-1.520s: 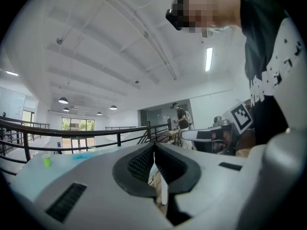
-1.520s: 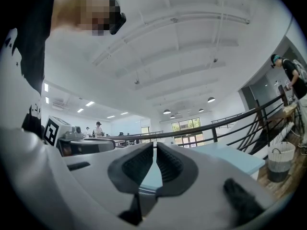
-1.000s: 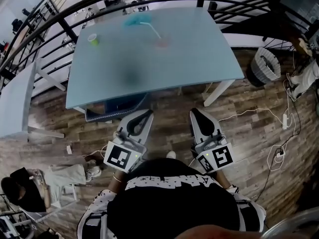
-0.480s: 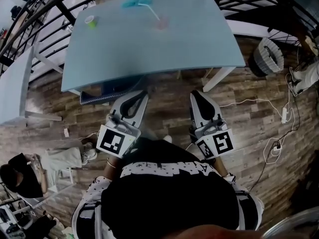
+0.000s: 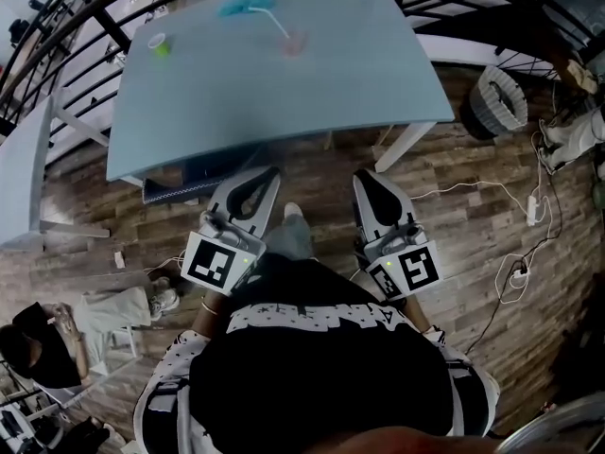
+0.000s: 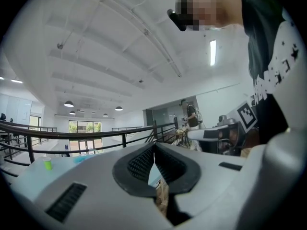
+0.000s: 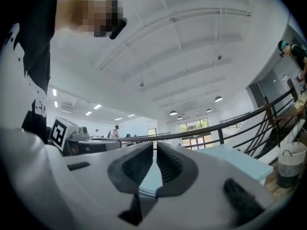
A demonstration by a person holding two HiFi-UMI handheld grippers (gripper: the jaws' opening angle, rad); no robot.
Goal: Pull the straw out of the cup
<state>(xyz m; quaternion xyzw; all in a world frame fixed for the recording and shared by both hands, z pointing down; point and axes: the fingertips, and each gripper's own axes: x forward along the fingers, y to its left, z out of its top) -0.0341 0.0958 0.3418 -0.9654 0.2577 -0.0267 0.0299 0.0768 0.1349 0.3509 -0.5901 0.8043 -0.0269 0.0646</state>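
A pinkish clear cup (image 5: 294,44) stands at the far side of the light blue table (image 5: 284,102), with a white straw (image 5: 280,28) leaning out of it up and to the left. Both grippers hang over the wood floor, short of the table's near edge and far from the cup. My left gripper (image 5: 266,177) is shut with nothing in it. So is my right gripper (image 5: 366,180), whose jaws stand nearly together. The cup does not show in the left gripper view or the right gripper view.
A green cup (image 5: 161,45) and a blue object (image 5: 246,6) sit at the table's far left. A blue crate (image 5: 185,185) lies under the table. Right of the table stands a basket (image 5: 498,102), with cables (image 5: 518,253) on the floor. A seated person (image 5: 57,334) is at lower left.
The table and cup have slid up and slightly left in the head view. Both grippers sit a little higher in the frame, still shut. A foot now shows between them.
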